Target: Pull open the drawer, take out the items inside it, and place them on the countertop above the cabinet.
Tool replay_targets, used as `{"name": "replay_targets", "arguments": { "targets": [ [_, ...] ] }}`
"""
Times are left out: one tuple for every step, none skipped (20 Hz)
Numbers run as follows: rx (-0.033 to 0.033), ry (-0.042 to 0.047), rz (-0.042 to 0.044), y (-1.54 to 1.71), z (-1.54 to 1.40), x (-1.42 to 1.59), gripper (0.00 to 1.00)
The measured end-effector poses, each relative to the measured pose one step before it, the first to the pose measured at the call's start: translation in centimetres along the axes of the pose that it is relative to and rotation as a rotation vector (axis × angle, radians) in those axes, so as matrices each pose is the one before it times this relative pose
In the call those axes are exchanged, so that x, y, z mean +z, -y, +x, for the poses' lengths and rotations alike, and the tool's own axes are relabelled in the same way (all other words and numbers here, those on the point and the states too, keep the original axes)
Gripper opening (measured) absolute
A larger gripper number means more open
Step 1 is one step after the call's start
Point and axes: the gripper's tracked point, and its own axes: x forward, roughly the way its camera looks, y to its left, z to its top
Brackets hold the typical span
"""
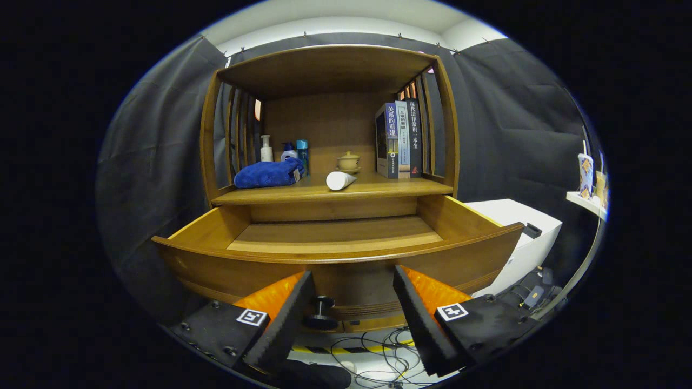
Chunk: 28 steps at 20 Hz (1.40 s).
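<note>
Gripper view: wooden drawer point(335, 237) pulled out, visible floor bare, tool point(354, 281) fingers apart around its knob point(322, 312).

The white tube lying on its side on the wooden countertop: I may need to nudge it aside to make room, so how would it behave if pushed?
The white cylindrical tube lies on its side, so it probably rolls easily. It rests near the front edge of the wooden countertop, so it might roll off into the open drawer. It looks small, likely light. The gripper is open.
</note>
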Motion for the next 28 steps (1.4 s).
{"name": "replay_targets", "arguments": {
  "targets": [
    [-0.00946,-0.00029,-0.00813,0.18,0.255,0.025,0.98],
    [-0.00665,0.00184,-0.00478,0.174,0.313,0.22,0.98],
    [0.00578,-0.00098,0.00344,-0.212,0.276,0.089,0.98],
    [0.00663,0.00098,0.00554,-0.018,0.294,0.059,0.98],
    [0.00356,0.00034,0.0052,0.013,0.332,0.07,0.98],
    [-0.00281,0.00118,0.00049,-0.002,0.35,0.138,0.98],
    [-0.00035,0.00077,-0.00109,-0.093,0.408,0.176,0.98],
    [-0.00109,0.00107,-0.00092,-0.074,0.508,0.192,0.98],
    [-0.00092,-0.0026,-0.00335,0.001,0.433,0.092,0.98],
    [0.00162,0.00624,-0.0087,-0.054,0.477,0.392,0.98],
    [0.00313,0.00522,-0.01143,-0.082,0.509,0.434,0.98],
    [0.00093,0.00136,-0.01056,-0.065,0.506,0.313,0.98],
    [0.00177,-0.00811,-0.01599,0.077,0.239,-0.154,0.98],
    [-0.00218,0.00983,-0.00239,-0.05,0.333,0.296,0.98],
    [-0.00087,0.00007,-0.0029,-0.094,0.449,0.075,0.97],
    [0.00101,-0.00314,0.00056,0.005,0.356,-0.103,0.97],
    [-0.00042,0.0048,0.0086,-0.037,0.313,0.257,0.97],
    [-0.00004,-0.0052,0.00521,-0.051,0.396,-0.064,0.97],
    [0.00072,0.00598,0.00735,-0.027,0.345,0.211,0.97],
    [0.00134,-0.00388,0.00675,0.006,0.465,-0.005,0.97],
    [0.00007,-0.00009,0.007,0.002,0.278,0.031,0.97],
    [0.00089,-0.00107,0.00656,0.014,0.445,0.136,0.97],
    [0.00132,-0.0037,0.00422,-0.055,0.383,0.007,0.97],
    [0.00014,0.00044,0.00364,-0.056,0.437,0.14,0.97],
    [-0.0022,-0.00297,-0.00386,-0.043,0.411,0.107,0.97],
    [-0.00368,0.00388,-0.00863,0.027,0.391,0.227,0.97],
    [-0.00253,-0.00242,-0.01349,-0.039,0.326,0.047,0.96],
    [-0.00255,0.00448,-0.01037,0.015,0.332,0.238,0.96]
  ]
}}
